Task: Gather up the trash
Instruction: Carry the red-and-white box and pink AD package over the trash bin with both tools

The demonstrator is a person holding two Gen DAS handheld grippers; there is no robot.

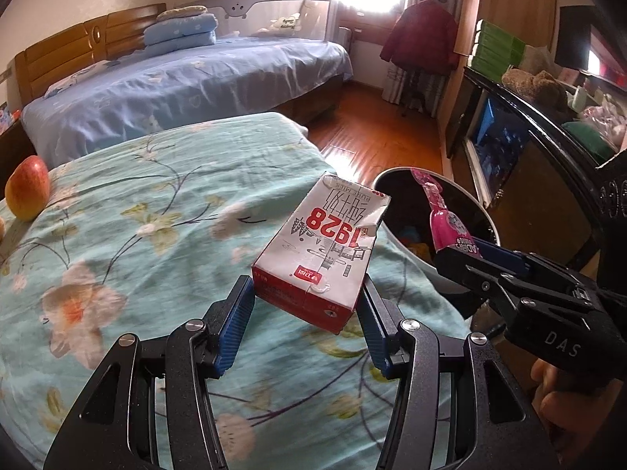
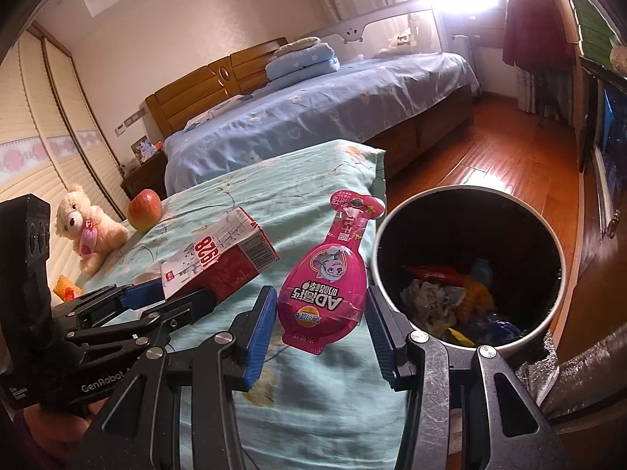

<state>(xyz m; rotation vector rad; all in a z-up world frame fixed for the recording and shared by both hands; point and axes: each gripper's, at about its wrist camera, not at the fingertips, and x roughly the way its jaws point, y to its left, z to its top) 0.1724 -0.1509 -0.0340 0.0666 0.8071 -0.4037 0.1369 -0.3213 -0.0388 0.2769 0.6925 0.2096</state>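
Two hand-held grippers are in view, each pinching one piece of trash. The left hand-held gripper [image 1: 307, 305] is clamped on the lower end of one milk carton [image 1: 321, 250], white and red, held tilted above the near right part of the bed [image 1: 156, 203]. The right hand-held gripper [image 2: 319, 325] pinches one pink drink pouch [image 2: 327, 274] between its blue pads, upright, just beside the rim of the single trash bin [image 2: 392, 235] at the bed's right edge. The bin holds crumpled paper and coloured wrappers. One apple [image 2: 144, 210] and one teddy bear [image 2: 88, 231] rest near the bed's far left edge. The floral turquoise bed stands before a second, blue-covered bed [image 2: 333, 109] on a wooden floor [image 2: 490, 149].
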